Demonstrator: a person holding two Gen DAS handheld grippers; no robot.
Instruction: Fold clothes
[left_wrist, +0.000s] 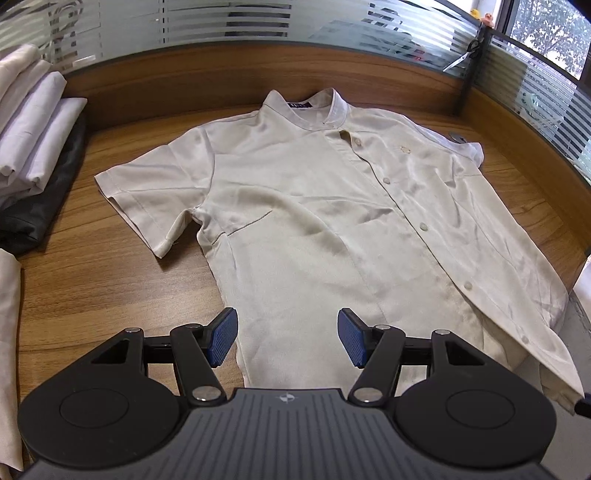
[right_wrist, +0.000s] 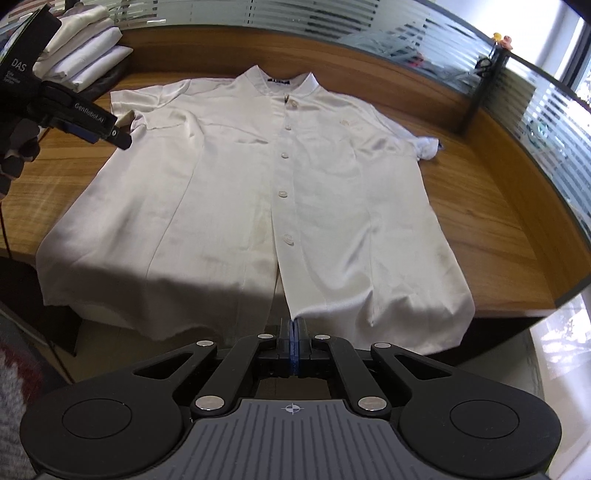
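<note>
A cream short-sleeved shirt (left_wrist: 314, 221) lies face up and buttoned on the wooden table (left_wrist: 92, 295), collar at the far side, its hem hanging over the near edge. My left gripper (left_wrist: 286, 339) is open above the shirt's lower left side, with nothing between its blue pads (left_wrist: 223, 339). In the right wrist view the shirt (right_wrist: 229, 206) spreads ahead and the left gripper (right_wrist: 120, 133) hovers by its left sleeve. My right gripper (right_wrist: 293, 328) is shut, its pads meeting right at the hem below the button placket, apparently pinching the cloth.
A pile of folded pale clothes (left_wrist: 33, 122) on a dark garment (left_wrist: 40, 206) fills the table's left side, also seen as a folded pile (right_wrist: 85, 55). A frosted glass partition (left_wrist: 258, 26) backs the table; scissors (left_wrist: 463, 55) hang on it. The shiny floor (right_wrist: 561, 369) lies beyond the table's right end.
</note>
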